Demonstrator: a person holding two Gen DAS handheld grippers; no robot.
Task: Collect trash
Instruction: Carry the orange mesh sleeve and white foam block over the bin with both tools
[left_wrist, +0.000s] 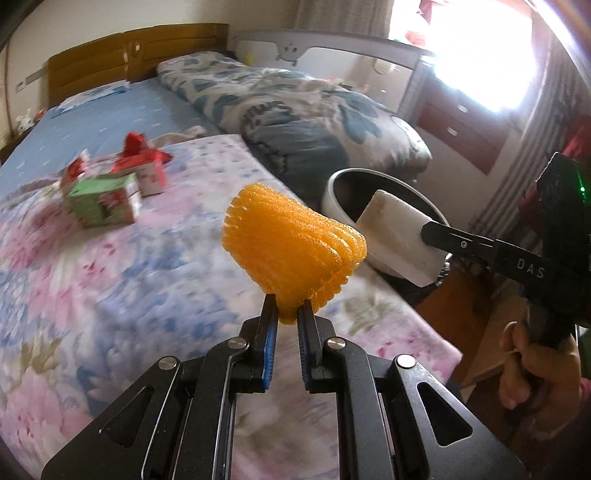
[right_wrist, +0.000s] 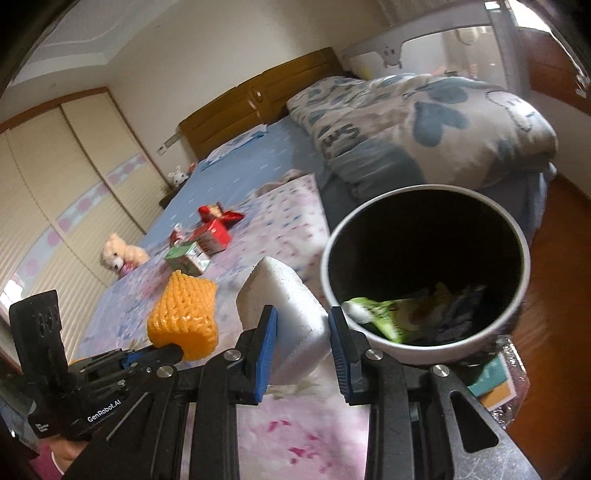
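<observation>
My left gripper (left_wrist: 287, 314) is shut on an orange foam net (left_wrist: 293, 245) and holds it above the floral bedspread; the net also shows in the right wrist view (right_wrist: 183, 314). My right gripper (right_wrist: 303, 334) is shut on a white foam block (right_wrist: 282, 314), held just left of the round white bin (right_wrist: 334, 236). In the left wrist view the block (left_wrist: 397, 236) hangs at the bin's rim (left_wrist: 332, 188). The bin holds a green wrapper (right_wrist: 384, 314) and dark scraps. Green and red cartons (left_wrist: 110, 184) lie further up the bed, and in the right wrist view (right_wrist: 201, 243).
A folded blue-and-white quilt (left_wrist: 295, 107) lies behind the bin. A teddy bear (right_wrist: 120, 254) sits at the bed's left side. A wooden headboard (left_wrist: 136, 51) and a cot rail (left_wrist: 332, 48) stand at the back. Wooden floor (right_wrist: 554, 258) lies right of the bin.
</observation>
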